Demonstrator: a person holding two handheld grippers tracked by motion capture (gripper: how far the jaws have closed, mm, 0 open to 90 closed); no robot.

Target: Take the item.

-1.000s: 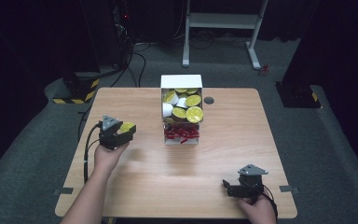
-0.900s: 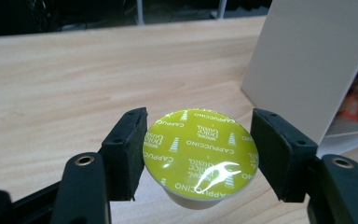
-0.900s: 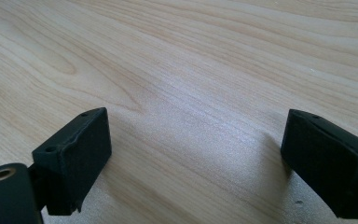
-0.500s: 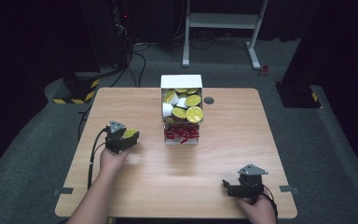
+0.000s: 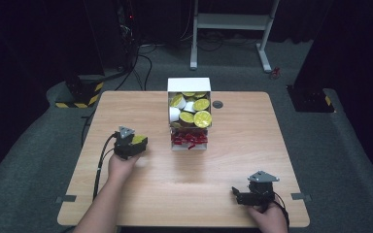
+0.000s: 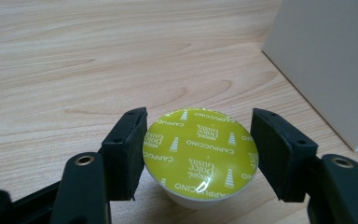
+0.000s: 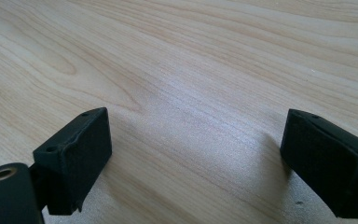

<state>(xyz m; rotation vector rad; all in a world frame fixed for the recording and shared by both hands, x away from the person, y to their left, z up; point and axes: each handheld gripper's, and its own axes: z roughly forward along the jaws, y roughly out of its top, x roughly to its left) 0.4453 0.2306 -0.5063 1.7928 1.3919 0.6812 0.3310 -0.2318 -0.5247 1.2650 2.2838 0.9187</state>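
Left gripper [image 5: 135, 143] sits left of centre in the high view, over the wooden table [image 5: 126, 104], its jaws closed on a yellow-lidded coffee capsule [image 5: 139, 140]. Left hand [image 5: 121, 167] grips the body from behind, forearm entering from the bottom edge and angled up and slightly right; the cable trails off to the left of the wrist. In the left gripper view the capsule [image 6: 199, 153] lies between the two black pads with its lid tilted up toward the camera, the left pad against its rim, the right pad just at the rim; contact on that side is hard to confirm. A white wall of the box [image 6: 335, 60] fills the upper right of that view. In the high view the white box [image 5: 189, 114], holding more yellow-lidded capsules, stands at upper centre, to the right of the held capsule and apart from it. Right gripper [image 5: 245, 195] rests low at lower right of the high view, right hand [image 5: 271, 218] behind it at the table's near edge. In the right gripper view its jaws stand wide apart over bare wood, nothing between them.
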